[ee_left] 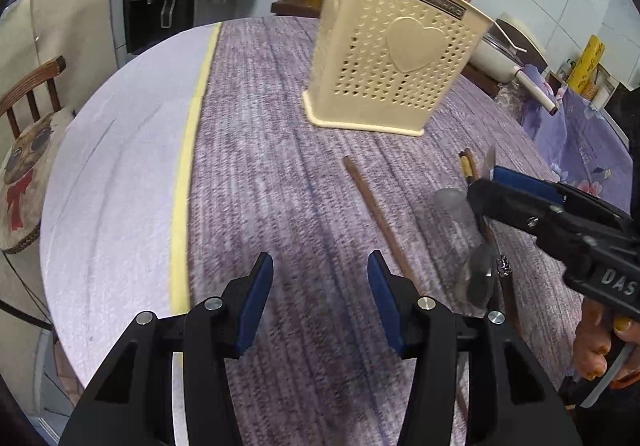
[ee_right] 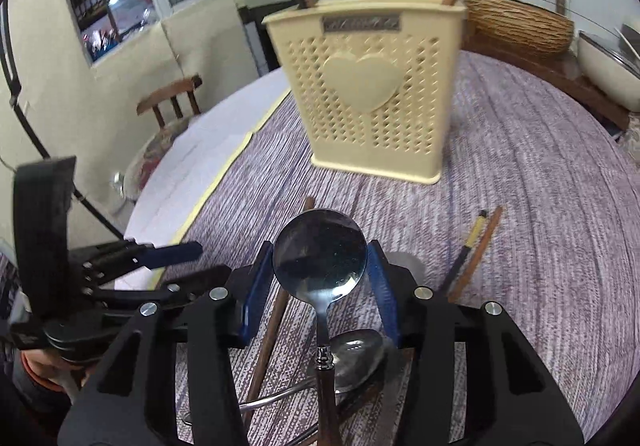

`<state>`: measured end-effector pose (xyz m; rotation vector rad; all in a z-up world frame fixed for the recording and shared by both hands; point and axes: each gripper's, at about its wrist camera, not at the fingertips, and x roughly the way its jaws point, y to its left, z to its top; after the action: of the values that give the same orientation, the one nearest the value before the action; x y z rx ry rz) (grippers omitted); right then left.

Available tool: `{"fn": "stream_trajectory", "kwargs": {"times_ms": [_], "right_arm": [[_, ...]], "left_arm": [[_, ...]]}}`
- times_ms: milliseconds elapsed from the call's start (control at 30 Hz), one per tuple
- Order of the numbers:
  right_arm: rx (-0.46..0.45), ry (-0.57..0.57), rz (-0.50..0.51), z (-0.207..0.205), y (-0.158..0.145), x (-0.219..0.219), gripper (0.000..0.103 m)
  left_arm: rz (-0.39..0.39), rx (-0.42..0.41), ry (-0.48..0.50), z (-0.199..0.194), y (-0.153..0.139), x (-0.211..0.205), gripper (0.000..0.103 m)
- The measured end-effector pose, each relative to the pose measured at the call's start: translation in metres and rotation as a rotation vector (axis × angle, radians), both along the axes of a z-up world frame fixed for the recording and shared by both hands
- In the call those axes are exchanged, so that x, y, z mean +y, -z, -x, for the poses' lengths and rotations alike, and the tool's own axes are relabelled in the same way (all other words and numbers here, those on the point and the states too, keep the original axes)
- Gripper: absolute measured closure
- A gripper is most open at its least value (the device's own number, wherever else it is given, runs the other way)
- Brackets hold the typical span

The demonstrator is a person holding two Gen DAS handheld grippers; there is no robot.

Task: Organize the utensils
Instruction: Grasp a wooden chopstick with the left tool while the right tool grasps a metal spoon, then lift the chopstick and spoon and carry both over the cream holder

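Observation:
A cream perforated utensil holder (ee_left: pixel 384 53) with a heart on its side stands on the purple cloth; it also shows in the right wrist view (ee_right: pixel 372 93) with wooden sticks in it. My right gripper (ee_right: pixel 320 286) has its jaws apart around the bowl of a wood-handled spoon (ee_right: pixel 320 250), which is raised above the cloth. A second spoon (ee_right: pixel 356 358) lies below it. My left gripper (ee_left: pixel 320 298) is open and empty over the cloth. A brown chopstick (ee_left: pixel 376 213) lies ahead of it.
Two more chopsticks (ee_right: pixel 472 250) lie right of the spoons. The round table's white edge (ee_left: pixel 120 149) is on the left, with a chair (ee_left: pixel 28 117) beyond. A woven basket (ee_right: pixel 516 25) and a white pot (ee_right: pixel 608 65) stand behind.

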<state>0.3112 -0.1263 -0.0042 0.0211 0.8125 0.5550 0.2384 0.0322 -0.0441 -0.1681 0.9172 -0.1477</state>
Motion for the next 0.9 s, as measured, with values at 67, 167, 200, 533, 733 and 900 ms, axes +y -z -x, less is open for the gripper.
{"fn": "stream_trajectory", "kwargs": {"times_ms": [67,167,200,533,733,900], "right_arm": [[-0.021,0.026,-0.021,0.005,-0.01,-0.009,0.055],[-0.047,0.053,-0.041,0.014,-0.019,-0.018,0.055],[-0.054,0.062,-0.045,0.018,-0.022,-0.021,0.055],[-0.088,0.104,-0.077,0.047,-0.034,-0.043,0.055],[-0.079,0.121,-0.09,0.052,-0.032,-0.051,0.056],[-0.083,0.127,-0.096,0.056,-0.033,-0.055,0.056]], "left_arm": [[0.002,0.004,0.025,-0.007,-0.003,-0.01,0.06],[0.004,0.033,0.055,-0.019,0.001,-0.022,0.069],[0.007,0.048,0.058,-0.023,0.003,-0.025,0.071],[-0.057,0.086,0.04,-0.055,0.009,-0.052,0.091],[-0.158,0.059,0.023,-0.062,0.01,-0.071,0.092],[-0.178,0.046,0.013,-0.064,0.01,-0.072,0.093]]}}
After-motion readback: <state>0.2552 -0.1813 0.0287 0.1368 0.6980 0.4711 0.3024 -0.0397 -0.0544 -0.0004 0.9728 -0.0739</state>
